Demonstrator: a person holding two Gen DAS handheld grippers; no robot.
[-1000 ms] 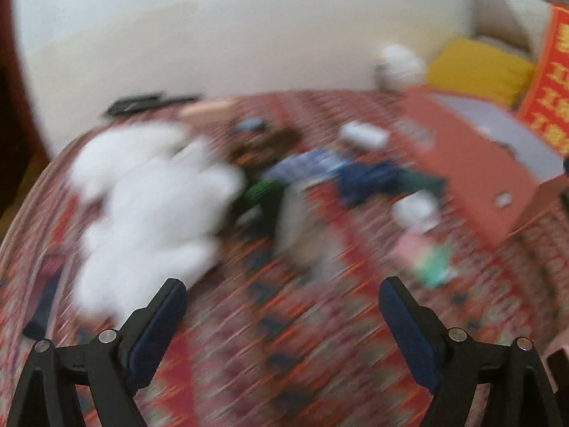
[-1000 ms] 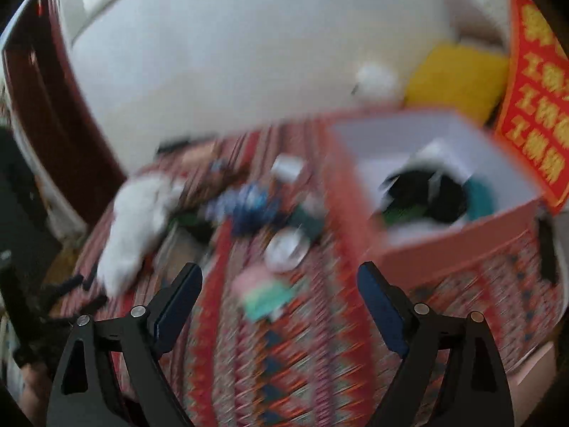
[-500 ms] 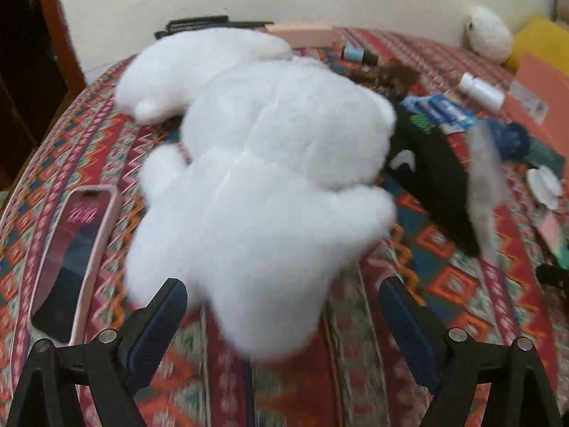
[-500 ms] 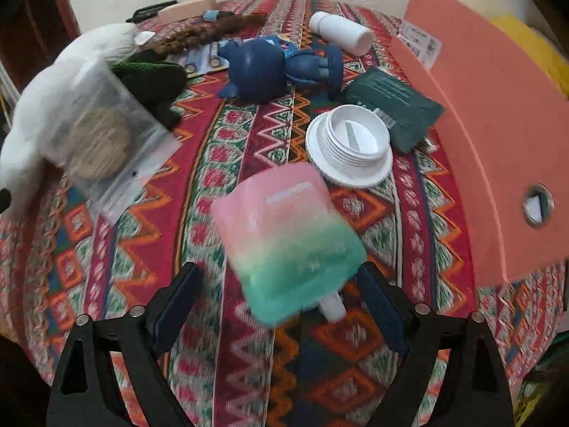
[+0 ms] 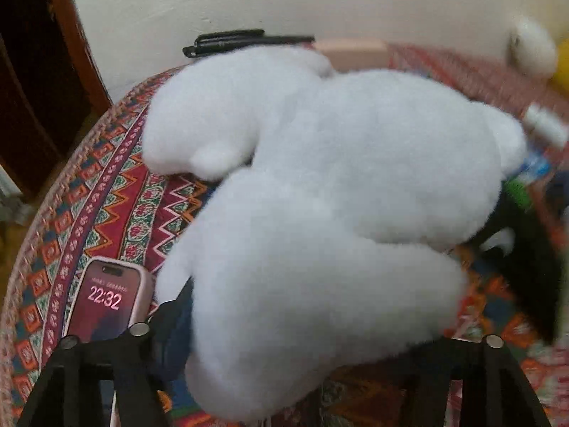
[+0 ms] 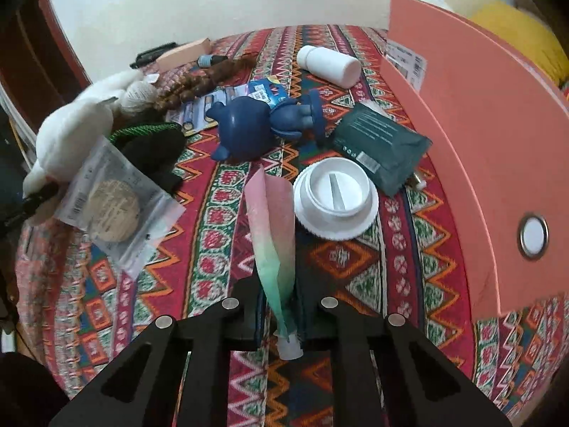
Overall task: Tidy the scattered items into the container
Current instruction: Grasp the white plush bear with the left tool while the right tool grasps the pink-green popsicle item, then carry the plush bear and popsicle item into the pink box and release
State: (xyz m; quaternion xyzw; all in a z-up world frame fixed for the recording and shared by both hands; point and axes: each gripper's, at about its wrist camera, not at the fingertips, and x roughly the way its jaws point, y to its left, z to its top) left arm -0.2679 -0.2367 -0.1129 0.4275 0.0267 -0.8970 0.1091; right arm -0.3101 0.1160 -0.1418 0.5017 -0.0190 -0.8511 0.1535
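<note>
On the patterned surface [image 6: 355, 267], the right tool [image 6: 281, 316] pinches the limp, light pouch [image 6: 272, 235] near its spout; the pink container [image 6: 480, 135] stands at two o'clock. The left tool [image 5: 306, 348] squeezes the soft plush [image 5: 320, 213].

A surface covered by a red woven cloth with zigzag and diamond bands [image 6: 220, 192] is seen. Directly on it are laid a blue plastic bear figure [image 6: 263, 124], a round white ridged plastic lid [image 6: 336, 201], a dark green foil packet [image 6: 382, 142], a white cylindrical bottle [image 6: 329, 64], a clear packet holding a beige disc [image 6: 113, 208], a pink-cased phone [image 5: 106, 299] and a salmon-pink box [image 6: 473, 135].
</note>
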